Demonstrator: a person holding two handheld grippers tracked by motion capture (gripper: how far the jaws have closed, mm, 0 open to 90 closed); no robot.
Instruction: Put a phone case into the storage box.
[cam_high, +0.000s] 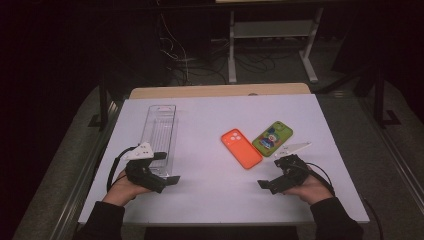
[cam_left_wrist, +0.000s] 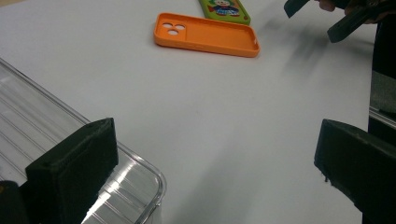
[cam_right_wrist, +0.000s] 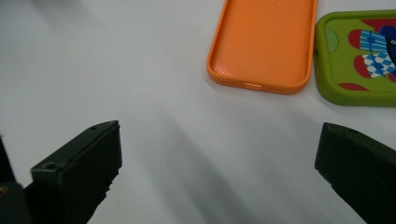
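Orange phone case (cam_high: 241, 148) flat on the white worktop (cam_high: 210, 190), hollow side up, just left of the green phone case (cam_high: 272, 138), likely laid out within easy reach. Right gripper (cam_high: 267, 185) aimed toward it, jaws wide apart, nothing between. Left gripper (cam_high: 167, 169) beside the clear plastic tray (cam_high: 159, 131), jaws spread and empty too, probably waiting.

The high view looks forward and down from the near side, over the whole white bench (cam_high: 210, 200). Each tool camera sits low, close to the surface. The left one faces right, the right one faces far. All three views share the orange phone case (cam_high: 241, 148) (cam_left_wrist: 207, 34) (cam_right_wrist: 262, 44).
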